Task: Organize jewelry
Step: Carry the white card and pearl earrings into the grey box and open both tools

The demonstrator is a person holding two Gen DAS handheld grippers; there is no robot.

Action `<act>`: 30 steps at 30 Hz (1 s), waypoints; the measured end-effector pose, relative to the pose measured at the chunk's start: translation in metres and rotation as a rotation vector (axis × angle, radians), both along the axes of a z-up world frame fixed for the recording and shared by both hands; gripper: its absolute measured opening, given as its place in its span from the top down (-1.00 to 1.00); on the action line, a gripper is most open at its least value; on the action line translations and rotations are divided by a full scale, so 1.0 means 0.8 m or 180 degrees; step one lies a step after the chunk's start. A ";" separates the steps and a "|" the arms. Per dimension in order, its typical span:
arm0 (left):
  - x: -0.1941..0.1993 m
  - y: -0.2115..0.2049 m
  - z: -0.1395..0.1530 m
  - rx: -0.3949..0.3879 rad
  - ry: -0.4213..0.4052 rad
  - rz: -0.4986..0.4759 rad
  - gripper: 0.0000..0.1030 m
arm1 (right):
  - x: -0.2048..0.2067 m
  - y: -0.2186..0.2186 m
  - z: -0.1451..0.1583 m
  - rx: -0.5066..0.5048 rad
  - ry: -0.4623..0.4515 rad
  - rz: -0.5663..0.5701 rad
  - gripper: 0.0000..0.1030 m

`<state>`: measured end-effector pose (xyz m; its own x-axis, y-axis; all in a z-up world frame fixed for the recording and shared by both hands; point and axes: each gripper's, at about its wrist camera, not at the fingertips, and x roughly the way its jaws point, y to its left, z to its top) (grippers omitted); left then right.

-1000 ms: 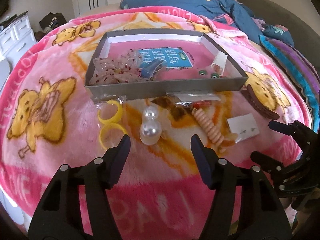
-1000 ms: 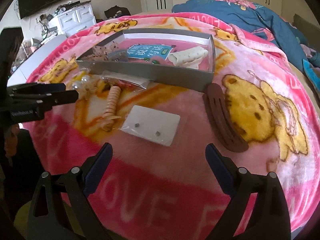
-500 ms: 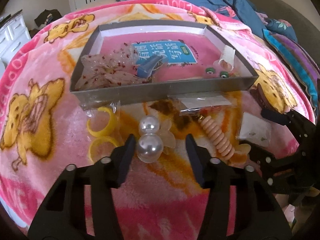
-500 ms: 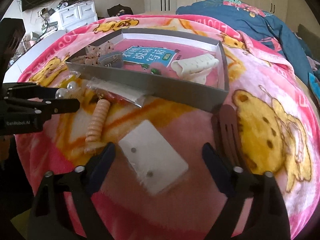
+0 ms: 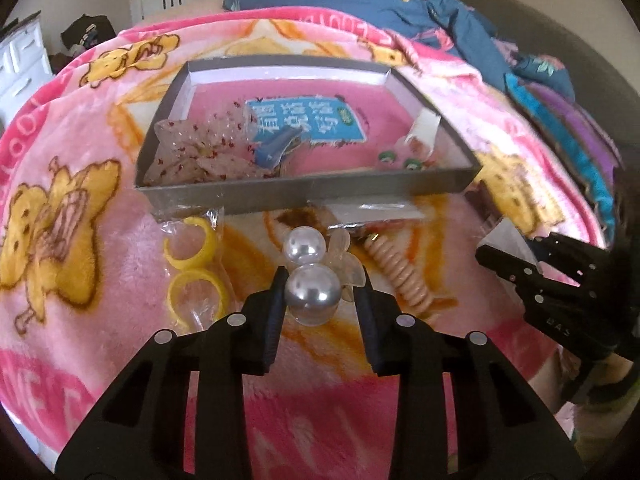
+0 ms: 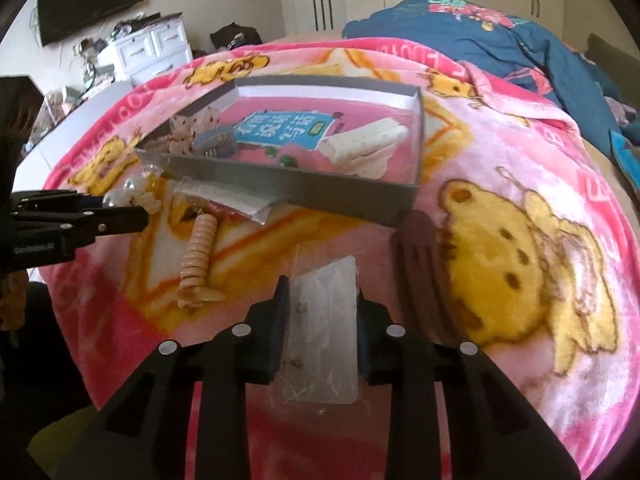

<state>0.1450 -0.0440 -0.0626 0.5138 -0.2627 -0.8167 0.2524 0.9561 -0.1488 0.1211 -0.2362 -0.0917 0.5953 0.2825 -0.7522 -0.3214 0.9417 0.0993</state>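
Note:
A grey tray lies on a pink blanket and holds a sheer bow, a blue clip, green studs and a white claw clip. My left gripper straddles a pearl hair clip in front of the tray; the left finger touches the big pearl, the right finger stands a little apart. My right gripper straddles a white earring card in a clear bag, its fingers against the card's sides. The left gripper also shows in the right wrist view.
Yellow rings in a bag, a peach spiral hair tie, a clear packet with red bits and a brown hair clip lie in front of the tray. A blue quilt is bunched behind.
Both grippers have moved forward and down and narrowed. The left now flanks the pearl clip; the right now flanks the earring card, which lies lengthwise between its fingers.

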 end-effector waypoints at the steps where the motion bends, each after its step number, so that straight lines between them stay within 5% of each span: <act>1: -0.001 0.001 0.004 -0.0022 -0.0011 -0.0004 0.51 | -0.002 -0.005 0.005 0.0039 -0.0014 -0.0022 0.47; 14: 0.007 0.038 0.071 -0.0089 -0.0346 0.0221 0.51 | 0.003 -0.015 0.078 0.0334 -0.0304 -0.0045 0.48; 30: 0.033 0.081 0.102 -0.0142 -0.0516 0.0424 0.51 | 0.039 0.027 0.143 0.0452 -0.0614 0.0149 0.48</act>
